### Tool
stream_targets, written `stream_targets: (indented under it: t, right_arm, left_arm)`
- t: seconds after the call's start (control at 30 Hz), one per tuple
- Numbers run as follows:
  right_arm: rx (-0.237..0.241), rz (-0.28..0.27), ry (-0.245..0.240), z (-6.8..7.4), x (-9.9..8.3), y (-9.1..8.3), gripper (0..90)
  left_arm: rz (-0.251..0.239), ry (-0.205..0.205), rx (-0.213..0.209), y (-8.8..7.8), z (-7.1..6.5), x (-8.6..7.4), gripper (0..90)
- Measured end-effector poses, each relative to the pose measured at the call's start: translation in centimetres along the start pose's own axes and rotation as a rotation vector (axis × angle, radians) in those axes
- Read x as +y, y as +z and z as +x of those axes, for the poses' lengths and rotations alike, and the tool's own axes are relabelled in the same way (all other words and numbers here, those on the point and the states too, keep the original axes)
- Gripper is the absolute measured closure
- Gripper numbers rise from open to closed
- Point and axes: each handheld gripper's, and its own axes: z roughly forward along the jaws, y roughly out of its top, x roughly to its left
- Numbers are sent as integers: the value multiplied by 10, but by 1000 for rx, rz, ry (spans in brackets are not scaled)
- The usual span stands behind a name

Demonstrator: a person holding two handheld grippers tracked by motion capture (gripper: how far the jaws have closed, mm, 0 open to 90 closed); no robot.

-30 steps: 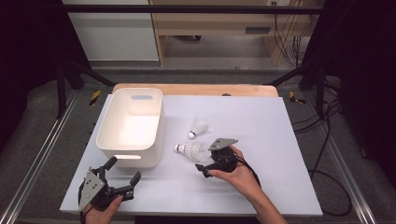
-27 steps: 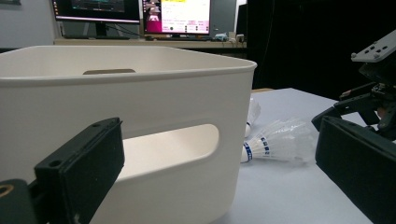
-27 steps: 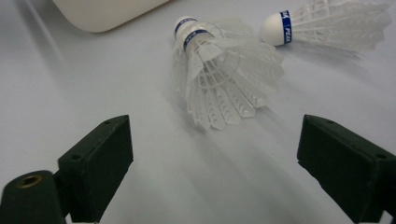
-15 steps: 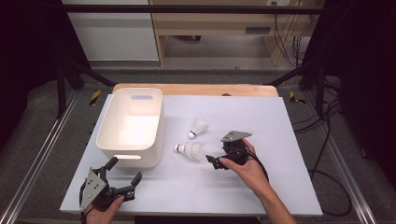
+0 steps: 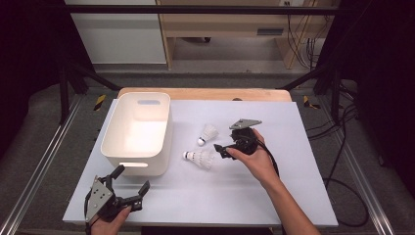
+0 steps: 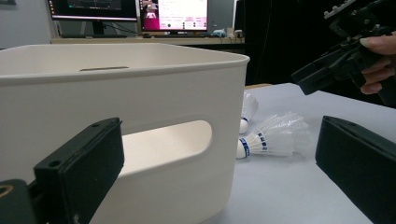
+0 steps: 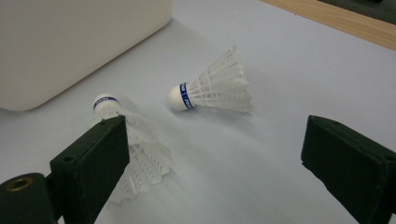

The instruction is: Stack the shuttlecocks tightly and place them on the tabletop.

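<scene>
The right gripper (image 5: 226,150), jaws released, hovers just right of the nearer shuttlecock (image 5: 199,157), whose cork points toward the desk's left edge.

A white bin (image 5: 138,128) sits on the white table (image 5: 274,186), monitors (image 6: 173,15) glowing behind.

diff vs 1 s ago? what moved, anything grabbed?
The right gripper moved up the table, away from the person, beside the near shuttlecock; its jaws are open, nothing grabbed. Unmoved: the left gripper, the far shuttlecock and the white bin.
</scene>
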Motion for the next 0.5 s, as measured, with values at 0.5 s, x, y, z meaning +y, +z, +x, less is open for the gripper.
stream_targets:
  t: [0.5]
  right_arm:
    - [0, -14, 59, -13, 11, 29, 103]
  left_arm:
    - [-4, -13, -1, -1, 1, 0, 12]
